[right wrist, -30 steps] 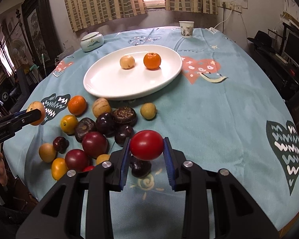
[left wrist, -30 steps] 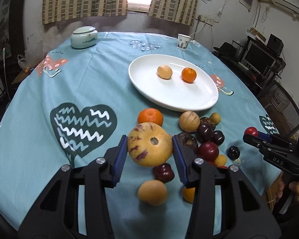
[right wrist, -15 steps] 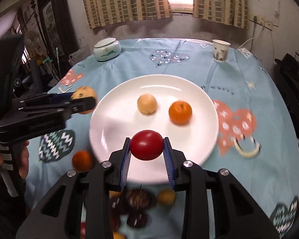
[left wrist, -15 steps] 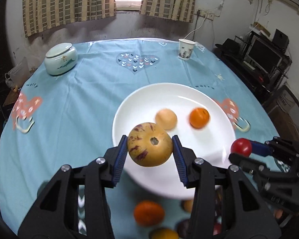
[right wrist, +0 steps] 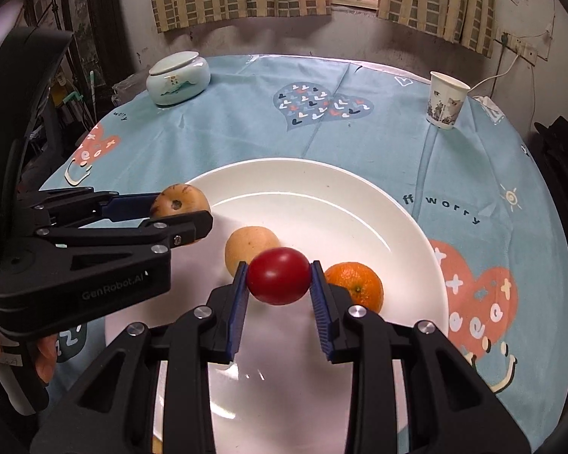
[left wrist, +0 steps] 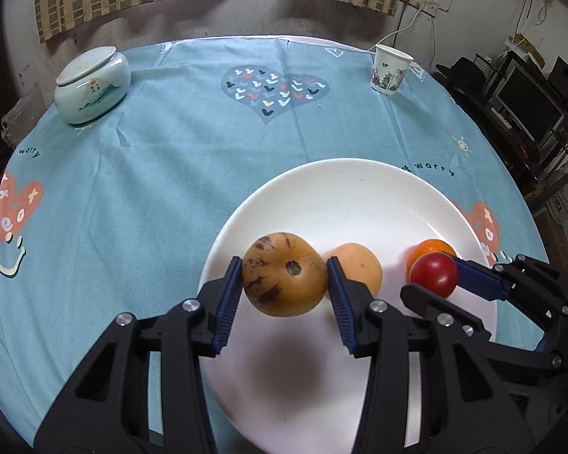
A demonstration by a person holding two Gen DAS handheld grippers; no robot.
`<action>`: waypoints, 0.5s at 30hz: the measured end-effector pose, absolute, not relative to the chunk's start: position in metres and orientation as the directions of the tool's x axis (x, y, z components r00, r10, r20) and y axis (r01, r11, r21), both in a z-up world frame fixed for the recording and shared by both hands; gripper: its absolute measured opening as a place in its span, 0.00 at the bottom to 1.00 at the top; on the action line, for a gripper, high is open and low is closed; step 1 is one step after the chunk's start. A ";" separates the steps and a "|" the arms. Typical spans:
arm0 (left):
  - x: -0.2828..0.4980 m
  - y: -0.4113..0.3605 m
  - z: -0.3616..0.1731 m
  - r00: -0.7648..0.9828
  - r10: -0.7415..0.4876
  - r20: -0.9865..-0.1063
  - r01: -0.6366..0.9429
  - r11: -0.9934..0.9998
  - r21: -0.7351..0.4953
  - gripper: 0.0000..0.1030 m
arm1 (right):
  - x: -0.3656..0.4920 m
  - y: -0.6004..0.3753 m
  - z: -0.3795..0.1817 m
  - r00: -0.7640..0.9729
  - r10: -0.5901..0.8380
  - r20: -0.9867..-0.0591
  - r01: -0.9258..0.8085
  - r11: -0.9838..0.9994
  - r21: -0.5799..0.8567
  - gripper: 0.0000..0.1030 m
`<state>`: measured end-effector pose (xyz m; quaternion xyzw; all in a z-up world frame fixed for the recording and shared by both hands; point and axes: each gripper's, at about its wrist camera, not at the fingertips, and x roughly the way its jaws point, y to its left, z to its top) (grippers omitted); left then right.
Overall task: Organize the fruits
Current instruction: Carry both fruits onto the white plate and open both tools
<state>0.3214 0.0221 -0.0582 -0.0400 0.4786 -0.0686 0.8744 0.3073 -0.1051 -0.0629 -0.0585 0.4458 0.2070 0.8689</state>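
My left gripper (left wrist: 286, 278) is shut on a yellow fruit with purple streaks (left wrist: 286, 273), held over the left part of the white plate (left wrist: 340, 189). My right gripper (right wrist: 278, 282) is shut on a red tomato (right wrist: 278, 280), held above the plate (right wrist: 322, 196) near its middle. A pale yellow fruit (right wrist: 248, 247) and an orange (right wrist: 356, 287) lie on the plate just behind the tomato. In the left wrist view the pale fruit (left wrist: 359, 268) and the orange (left wrist: 429, 249) sit between the two grippers. The right gripper (left wrist: 435, 276) shows at the right there; the left gripper (right wrist: 178, 208) shows at the left in the right wrist view.
A lidded ceramic jar (left wrist: 91, 85) stands at the far left of the blue tablecloth (left wrist: 151, 189) and a paper cup (left wrist: 392, 70) at the far right. A hand (right wrist: 45, 355) holds the left gripper's handle. Shelves with electronics (left wrist: 522, 98) stand beyond the table's right edge.
Both grippers moved forward from the fruit pile at the table's near edge to over the plate, each still holding its fruit. The pile has dropped out of view.
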 end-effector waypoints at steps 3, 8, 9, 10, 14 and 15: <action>0.323 0.025 -0.060 0.523 -0.160 -0.837 0.068 0.987 -0.146 0.46 | 0.309 -0.102 -0.065 0.536 0.282 -0.795 -0.415 0.909 0.043 0.32; 0.308 0.030 -0.038 0.565 -0.163 -0.809 0.066 0.986 -0.153 0.58 | 0.305 -0.106 -0.059 0.548 0.258 -0.796 -0.395 0.918 0.026 0.62; 0.302 0.032 -0.030 0.582 -0.160 -0.797 0.064 0.986 -0.152 0.62 | 0.302 -0.108 -0.054 0.563 0.257 -0.785 -0.390 0.921 0.022 0.63; 0.296 0.033 -0.024 0.594 -0.160 -0.789 0.064 0.986 -0.152 0.64 | 0.299 -0.111 -0.048 0.576 0.260 -0.775 -0.389 0.921 0.020 0.63; 0.253 0.036 0.002 0.635 -0.171 -0.754 0.094 0.985 -0.143 0.75 | 0.278 -0.123 -0.027 0.593 0.274 -0.757 -0.378 0.925 0.039 0.63; 0.241 0.036 0.005 0.642 -0.168 -0.748 0.102 0.986 -0.134 0.83 | 0.272 -0.126 -0.024 0.588 0.283 -0.757 -0.379 0.924 0.051 0.64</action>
